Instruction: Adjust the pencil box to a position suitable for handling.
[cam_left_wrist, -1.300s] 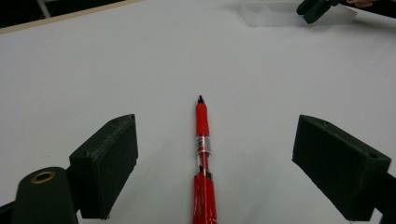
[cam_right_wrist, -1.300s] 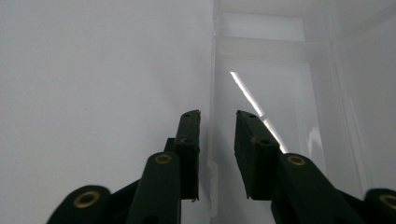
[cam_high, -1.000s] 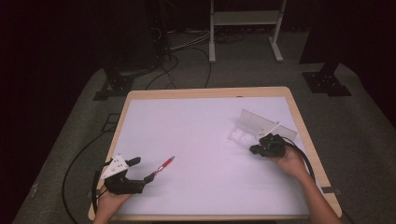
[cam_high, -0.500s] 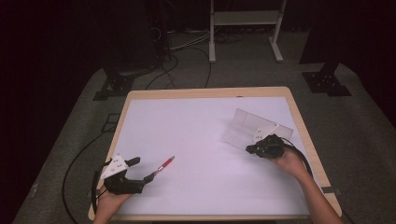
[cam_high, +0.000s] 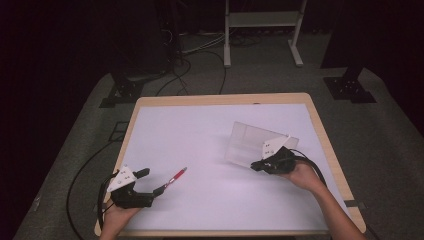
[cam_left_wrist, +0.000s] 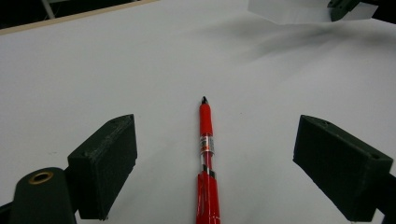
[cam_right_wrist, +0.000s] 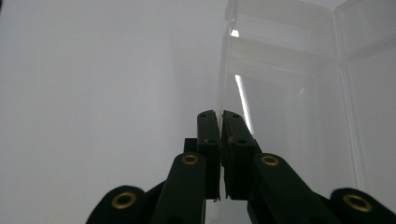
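Tongs first, from the high view: our right tongs (cam_high: 256, 165) pinch the near edge of the clear box (cam_high: 250, 142), tipped up on the white worktop (cam_high: 200, 130). We should lift slowly so the thin wall does not slip. In the left gripper view, our left tongs (cam_left_wrist: 233, 172) stand wide and released around the red pen (cam_left_wrist: 205, 158), which lies flat between them. In the right gripper view, the clenched jaws hold the box wall; keep squeezing.
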